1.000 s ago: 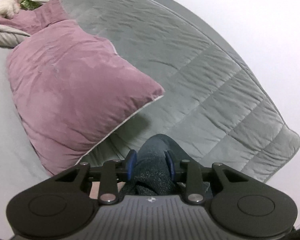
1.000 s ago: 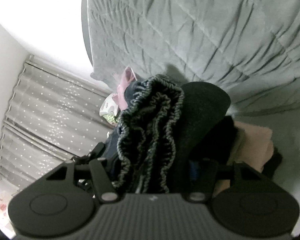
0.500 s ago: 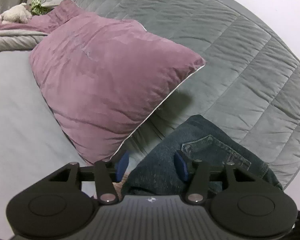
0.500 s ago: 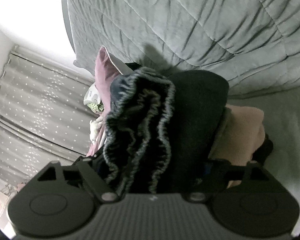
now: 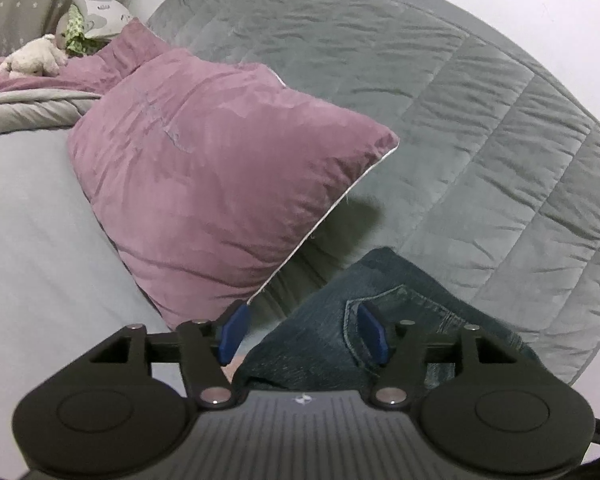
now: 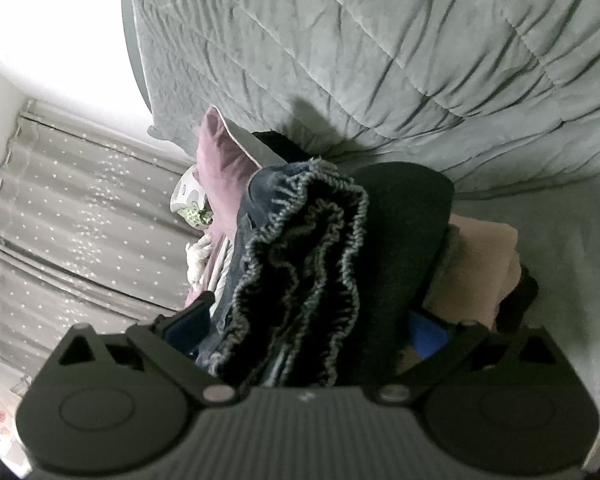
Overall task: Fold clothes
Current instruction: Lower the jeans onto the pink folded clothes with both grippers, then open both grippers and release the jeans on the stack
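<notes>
Folded dark blue jeans (image 5: 384,320) lie on the bed below my left gripper (image 5: 302,334), back pocket up. The left gripper is open, its blue pads apart over the jeans' edge, holding nothing. In the right wrist view the jeans' frayed hems (image 6: 300,272) and a dark folded garment (image 6: 400,240) fill the space between the fingers of my right gripper (image 6: 308,332). Its jaws are spread wide with the bundle between them. A folded beige garment (image 6: 480,264) lies under the dark one.
A purple pillow (image 5: 220,184) leans on a grey quilted duvet (image 5: 460,120). A plush toy (image 5: 32,60) and a white-green object (image 5: 96,20) sit at the far left. Grey sheet (image 5: 28,260) lies at left. Starred curtains (image 6: 80,220) hang behind.
My left gripper opened and let go of the jeans, then drew back. The jeans now lie flat on the bed. My right gripper's jaws spread wider around the hem bundle.
</notes>
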`<state>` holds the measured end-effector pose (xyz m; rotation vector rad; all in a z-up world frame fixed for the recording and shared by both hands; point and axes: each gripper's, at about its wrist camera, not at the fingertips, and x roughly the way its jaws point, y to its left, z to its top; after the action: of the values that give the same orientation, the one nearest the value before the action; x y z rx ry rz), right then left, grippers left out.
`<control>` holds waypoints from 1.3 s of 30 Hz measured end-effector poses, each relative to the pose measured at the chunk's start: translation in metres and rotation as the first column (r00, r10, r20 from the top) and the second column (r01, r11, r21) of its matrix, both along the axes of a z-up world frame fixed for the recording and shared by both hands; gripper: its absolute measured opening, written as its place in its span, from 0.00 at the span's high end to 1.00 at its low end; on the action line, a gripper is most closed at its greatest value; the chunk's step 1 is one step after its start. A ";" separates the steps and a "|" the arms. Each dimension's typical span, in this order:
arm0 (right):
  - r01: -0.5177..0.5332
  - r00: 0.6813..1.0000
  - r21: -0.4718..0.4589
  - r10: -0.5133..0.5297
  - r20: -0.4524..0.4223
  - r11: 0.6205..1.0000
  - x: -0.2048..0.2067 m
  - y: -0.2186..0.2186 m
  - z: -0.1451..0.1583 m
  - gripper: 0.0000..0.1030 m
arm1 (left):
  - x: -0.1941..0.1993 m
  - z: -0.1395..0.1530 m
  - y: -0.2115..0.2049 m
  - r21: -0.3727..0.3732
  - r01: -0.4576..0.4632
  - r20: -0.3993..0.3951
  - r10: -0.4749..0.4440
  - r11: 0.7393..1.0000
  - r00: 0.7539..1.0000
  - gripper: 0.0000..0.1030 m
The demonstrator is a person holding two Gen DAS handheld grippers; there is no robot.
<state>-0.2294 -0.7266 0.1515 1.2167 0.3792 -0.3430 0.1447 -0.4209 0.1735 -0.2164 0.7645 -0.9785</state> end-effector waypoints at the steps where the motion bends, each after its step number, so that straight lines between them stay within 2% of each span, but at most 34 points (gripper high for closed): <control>1: 0.002 1.000 -0.004 -0.002 -0.002 1.000 -0.002 0.000 0.001 0.00 | -0.002 0.003 0.002 -0.001 -0.003 0.007 0.003 1.000 1.000 0.38; 7: 0.014 1.000 -0.054 -0.014 -0.004 0.998 -0.016 0.003 0.015 0.00 | -0.022 0.025 0.016 0.042 -0.022 0.066 0.019 0.999 0.998 0.33; 17: -0.032 0.995 -0.284 0.004 -0.098 0.958 -0.033 0.045 0.053 0.00 | -0.078 0.040 0.059 0.139 -0.044 0.126 0.027 0.989 0.992 0.15; 27: -0.081 0.981 -0.420 -0.001 -0.193 0.904 -0.042 0.100 0.063 0.00 | -0.146 0.021 0.085 0.323 -0.065 0.185 0.004 0.944 0.983 0.00; 32: -0.104 0.968 -0.492 -0.026 -0.249 0.864 -0.045 0.133 0.059 0.00 | -0.176 0.007 0.094 0.405 -0.097 0.222 0.005 0.909 0.975 0.00; 39: -0.130 0.955 -0.485 -0.022 -0.295 0.865 -0.046 0.160 0.040 0.00 | -0.209 -0.011 0.105 0.443 -0.115 0.265 -0.008 0.889 0.964 0.00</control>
<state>-0.2757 -0.5669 0.1918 0.6401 0.5396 -0.5382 -0.0648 -0.3163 0.1622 0.2970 0.7192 -0.7297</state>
